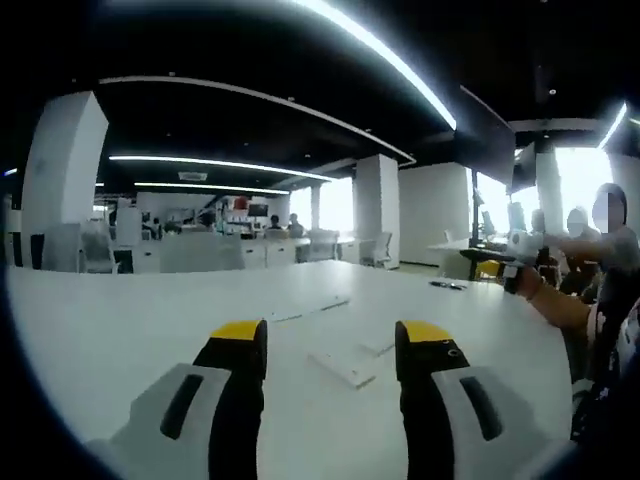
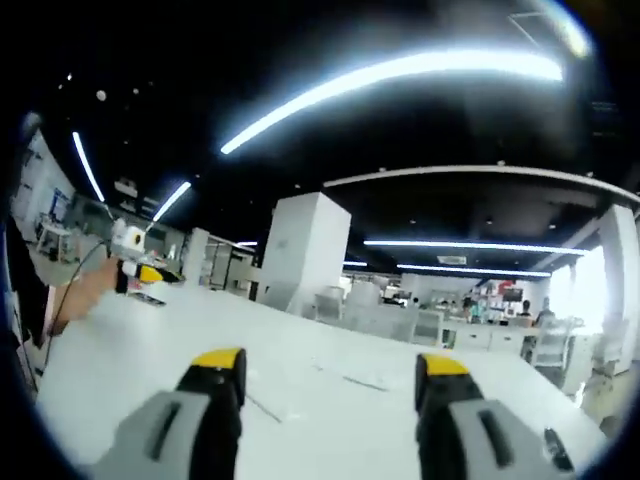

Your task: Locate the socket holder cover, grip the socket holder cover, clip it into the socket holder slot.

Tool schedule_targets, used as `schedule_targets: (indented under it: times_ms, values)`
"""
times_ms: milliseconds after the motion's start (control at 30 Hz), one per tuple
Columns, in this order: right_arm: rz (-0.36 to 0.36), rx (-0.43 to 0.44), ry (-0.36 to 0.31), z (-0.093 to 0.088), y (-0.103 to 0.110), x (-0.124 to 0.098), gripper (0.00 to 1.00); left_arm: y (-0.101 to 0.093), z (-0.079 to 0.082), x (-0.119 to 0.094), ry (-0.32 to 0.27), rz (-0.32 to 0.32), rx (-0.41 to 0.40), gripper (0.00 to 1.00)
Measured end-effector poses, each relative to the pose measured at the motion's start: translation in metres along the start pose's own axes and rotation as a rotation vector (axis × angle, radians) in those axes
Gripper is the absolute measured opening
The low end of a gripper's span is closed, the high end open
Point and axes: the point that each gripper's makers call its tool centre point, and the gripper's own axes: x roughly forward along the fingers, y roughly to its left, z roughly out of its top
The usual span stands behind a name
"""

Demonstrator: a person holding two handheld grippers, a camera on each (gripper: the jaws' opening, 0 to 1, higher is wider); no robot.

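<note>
My left gripper (image 1: 332, 350) is open above the white table (image 1: 120, 320), its yellow-tipped fingers (image 1: 240, 345) wide apart with nothing between them. Just past its tips lie flat white pieces: a short one (image 1: 345, 367) near the right finger and a long thin strip (image 1: 310, 307) farther off. Which of them is the socket holder cover I cannot tell. My right gripper (image 2: 332, 375) is also open and empty over the same table (image 2: 130, 350). A thin white strip (image 2: 350, 377) lies ahead of it and another (image 2: 262, 405) runs beside its left finger.
A person sits at the table's right end in the left gripper view, arm (image 1: 560, 300) stretched out holding a gripper (image 1: 515, 262); the same gripper (image 2: 135, 262) appears at far left in the right gripper view. Office desks and chairs (image 1: 200, 250) and white pillars (image 2: 305, 250) stand behind.
</note>
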Motion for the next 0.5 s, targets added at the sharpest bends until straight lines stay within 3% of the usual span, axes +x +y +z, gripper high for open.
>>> schedule_targets:
  times_ms: [33, 267, 500]
  values:
    - [-0.001, -0.009, -0.004, 0.001, 0.0, 0.0, 0.71, -0.001, 0.004, -0.001, -0.027, -0.003, -0.005, 0.51]
    - [-0.009, -0.039, 0.017, -0.002, 0.004, -0.002, 0.73, 0.004, 0.006, -0.003, -0.032, 0.037, 0.003, 0.66]
    - [-0.009, -0.039, 0.03, -0.004, 0.007, 0.0, 0.8, 0.021, 0.019, -0.012, -0.124, 0.115, -0.052, 0.8]
